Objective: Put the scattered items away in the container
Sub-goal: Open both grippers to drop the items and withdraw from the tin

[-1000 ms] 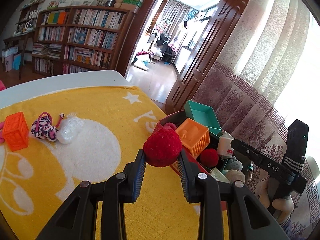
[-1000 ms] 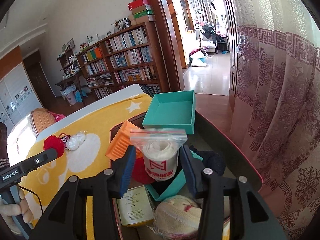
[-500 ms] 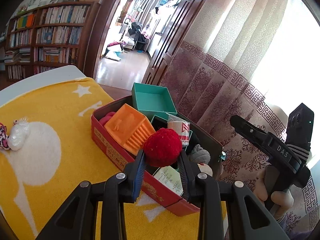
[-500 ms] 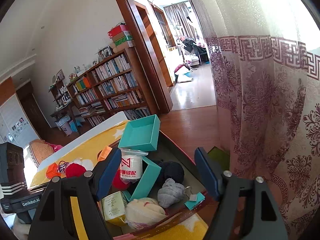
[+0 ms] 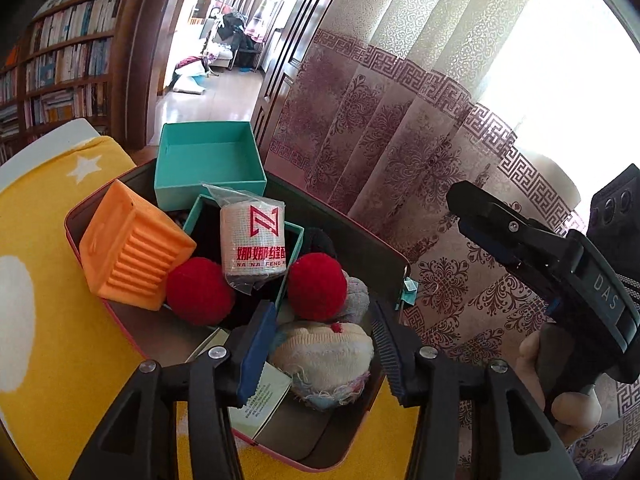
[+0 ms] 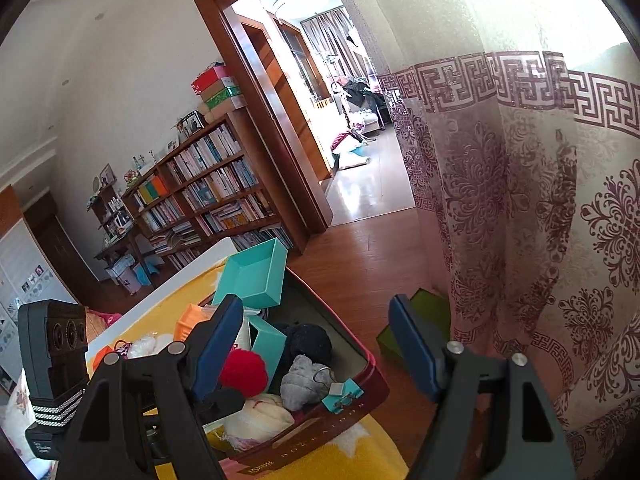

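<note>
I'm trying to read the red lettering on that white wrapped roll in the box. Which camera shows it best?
The left wrist view: the white roll faces the camera there, unobstructed, with its red lettering visible. In the right wrist view a finger of the right gripper hides nearly all of it.

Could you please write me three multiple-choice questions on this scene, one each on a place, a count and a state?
1. Where is the white roll?
A. On the yellow cloth
B. In a teal box inside the container
C. Between the right gripper's fingers

2. How many red pom-poms lie in the container?
A. One
B. Two
C. Four

3. What state is the right gripper in?
A. Open and empty
B. Shut on the roll
C. Shut on a pom-pom

Answers:
1 B: the roll stands within the teal box's walls.
2 B: one pom-pom lies on each side of the roll, the second at.
3 A: its fingers stand wide apart with nothing between them.
</note>
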The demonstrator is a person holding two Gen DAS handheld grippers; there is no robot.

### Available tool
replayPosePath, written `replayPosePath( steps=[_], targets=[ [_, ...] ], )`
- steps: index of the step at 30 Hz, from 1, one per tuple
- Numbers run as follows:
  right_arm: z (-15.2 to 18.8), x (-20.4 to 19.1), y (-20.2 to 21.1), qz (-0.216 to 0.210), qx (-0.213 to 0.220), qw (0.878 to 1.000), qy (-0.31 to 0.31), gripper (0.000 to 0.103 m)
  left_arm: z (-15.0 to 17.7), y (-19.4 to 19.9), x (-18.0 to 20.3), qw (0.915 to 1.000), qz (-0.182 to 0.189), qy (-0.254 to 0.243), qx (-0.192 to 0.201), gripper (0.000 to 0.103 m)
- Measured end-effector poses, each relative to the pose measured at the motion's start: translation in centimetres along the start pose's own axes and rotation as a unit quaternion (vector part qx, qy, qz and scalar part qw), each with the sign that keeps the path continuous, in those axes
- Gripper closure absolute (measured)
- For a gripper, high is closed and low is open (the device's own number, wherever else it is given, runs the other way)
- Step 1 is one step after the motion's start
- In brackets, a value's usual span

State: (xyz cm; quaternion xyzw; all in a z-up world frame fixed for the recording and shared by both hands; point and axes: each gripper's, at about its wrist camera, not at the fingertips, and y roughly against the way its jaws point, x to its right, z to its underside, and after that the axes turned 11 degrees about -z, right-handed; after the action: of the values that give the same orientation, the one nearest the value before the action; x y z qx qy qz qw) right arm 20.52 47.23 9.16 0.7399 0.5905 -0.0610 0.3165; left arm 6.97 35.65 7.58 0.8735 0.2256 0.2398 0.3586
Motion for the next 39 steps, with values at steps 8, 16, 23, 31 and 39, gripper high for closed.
replayPosePath(
  steps=[8, 16, 23, 31, 39],
  targets=[
    [0.3, -0.1, 0.3, -0.001, 0.001, 1.0, 0.002, 0.024, 0.8, 1.4, -1.7, 0.9996, -0.014, 0.022, 0.014, 0.034],
    [1.0, -2.4, -0.9, -0.02, -0.016, 0.999, 0.021, 0.024, 2.0, 4.0, -5.9, 0.996, -0.05, 0.067, 0.031, 0.034],
    [1.9, -6.2, -3.0, -0.06, -0.04, 0.996, 0.047, 0.024, 3.7, 7.1, -10.9, 0.9872, -0.086, 0.127, 0.044, 0.034],
    [3.3, -12.1, -6.4, -0.129, -0.089, 0.984, 0.08, 0.024, 6.2, 13.2, -17.8, 0.9666, -0.136, 0.201, 0.083, 0.033],
    [4.9, -17.6, -8.9, -0.182, -0.125, 0.969, 0.108, 0.024, 9.7, 19.9, -26.6, 0.9266, -0.209, 0.292, 0.113, 0.033]
  ],
)
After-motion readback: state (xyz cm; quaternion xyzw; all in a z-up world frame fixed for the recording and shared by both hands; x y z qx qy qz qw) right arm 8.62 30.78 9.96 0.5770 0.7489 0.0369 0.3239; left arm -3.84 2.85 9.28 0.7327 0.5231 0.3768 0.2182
